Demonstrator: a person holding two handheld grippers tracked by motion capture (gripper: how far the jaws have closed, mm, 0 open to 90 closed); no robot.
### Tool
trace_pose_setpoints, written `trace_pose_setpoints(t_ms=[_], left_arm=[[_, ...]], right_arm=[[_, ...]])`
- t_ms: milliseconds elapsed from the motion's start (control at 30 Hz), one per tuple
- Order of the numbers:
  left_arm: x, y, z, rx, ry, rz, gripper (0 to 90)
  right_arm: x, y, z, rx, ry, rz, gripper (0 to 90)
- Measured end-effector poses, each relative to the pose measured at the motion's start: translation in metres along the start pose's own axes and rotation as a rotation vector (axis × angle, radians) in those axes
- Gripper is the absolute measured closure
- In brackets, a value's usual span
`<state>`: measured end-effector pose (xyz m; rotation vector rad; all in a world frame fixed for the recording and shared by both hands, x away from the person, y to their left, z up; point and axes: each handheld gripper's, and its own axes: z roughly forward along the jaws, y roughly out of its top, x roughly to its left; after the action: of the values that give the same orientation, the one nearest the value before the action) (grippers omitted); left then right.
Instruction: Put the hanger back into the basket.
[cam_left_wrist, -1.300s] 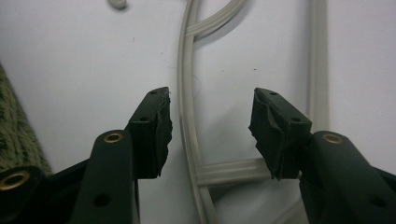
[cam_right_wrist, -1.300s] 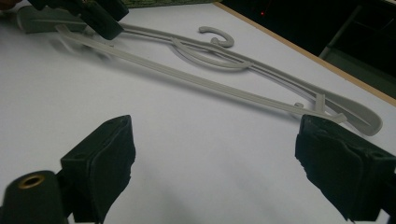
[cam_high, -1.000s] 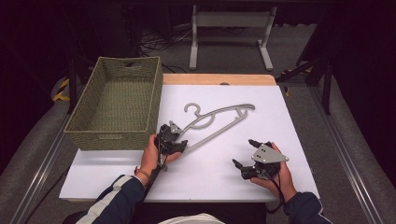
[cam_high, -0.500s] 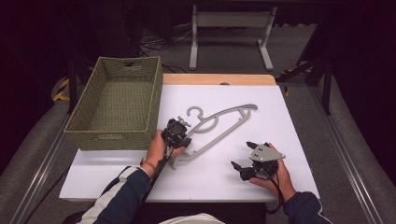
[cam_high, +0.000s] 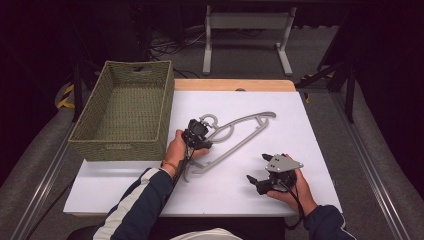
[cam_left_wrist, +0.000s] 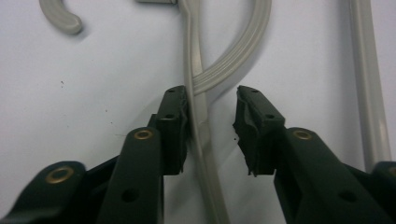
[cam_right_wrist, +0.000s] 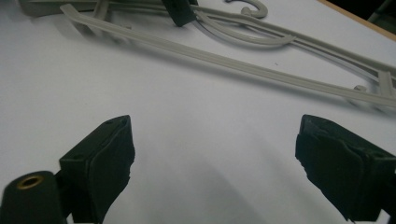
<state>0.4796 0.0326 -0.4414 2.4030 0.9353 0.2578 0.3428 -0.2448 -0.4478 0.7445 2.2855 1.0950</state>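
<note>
A grey plastic hanger (cam_high: 243, 128) lies flat on the white table top (cam_high: 310, 135), its hook toward the basket. My left gripper (cam_high: 199, 134) is over the hanger near its neck. In the left gripper view the jaws of that gripper (cam_left_wrist: 212, 100) stand open astride one thin hanger bar (cam_left_wrist: 195, 88), which runs along the left jaw's inner face. My right gripper (cam_high: 256, 168) rests at the front right, jaws wide open with nothing between them. The right gripper view shows the same gripper (cam_right_wrist: 215, 149) over bare table, with the hanger (cam_right_wrist: 233, 65) farther off.
A woven green basket (cam_high: 117, 147) stands on the table's left side, close beside my left hand. A wooden strip (cam_high: 235, 85) edges the table's far side. Beyond it are a metal stand (cam_high: 247, 22) and dark floor.
My left gripper has moved away from the person and slightly right, onto the hanger near its neck. The right gripper has hardly shifted. The hanger lies where it was.
</note>
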Motion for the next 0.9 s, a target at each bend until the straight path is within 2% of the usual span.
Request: trace_pose_setpoints(t_ms=[100,200,267,400,433,533,633,733,767,800,900], left_arm=[[-0.003,0.0,0.0,-0.004,0.009,0.018,78.1],[-0.005,0.0,0.001,-0.015,0.024,0.036,78.4],[-0.004,-0.001,0.001,-0.015,0.011,0.035,78.5],[-0.004,0.0,0.0,-0.011,0.005,0.057,80.7],[-0.003,0.0,-0.001,-0.001,-0.027,0.063,81.1],[-0.004,0.0,-0.003,0.016,-0.04,0.073,80.9],[-0.002,0.004,-0.004,0.06,-0.069,0.086,80.4],[-0.003,0.008,-0.003,0.093,-0.071,0.096,78.2],[-0.003,0.009,-0.003,0.105,-0.07,0.117,76.9],[-0.004,0.01,-0.003,0.11,-0.064,0.119,76.2],[-0.001,0.015,-0.002,0.138,-0.091,0.115,75.1]], right_arm=[[0.0,0.0,0.0,0.004,0.001,-0.003,12.2],[0.0,0.0,0.0,0.003,0.001,0.0,12.2],[-0.001,0.0,0.0,0.006,-0.001,0.005,12.3],[-0.003,-0.001,-0.002,0.002,0.003,0.017,12.4],[-0.004,-0.001,-0.003,-0.001,0.003,0.02,12.4],[-0.006,-0.002,-0.004,-0.003,0.006,0.032,12.4],[-0.008,-0.002,-0.003,-0.001,0.01,0.043,12.5],[-0.007,-0.002,-0.003,0.005,0.013,0.035,12.4],[-0.006,-0.001,-0.003,0.006,0.015,0.034,12.4],[-0.006,-0.001,-0.003,0.008,0.02,0.032,12.4],[-0.006,-0.002,-0.001,0.032,0.031,0.03,12.3]])
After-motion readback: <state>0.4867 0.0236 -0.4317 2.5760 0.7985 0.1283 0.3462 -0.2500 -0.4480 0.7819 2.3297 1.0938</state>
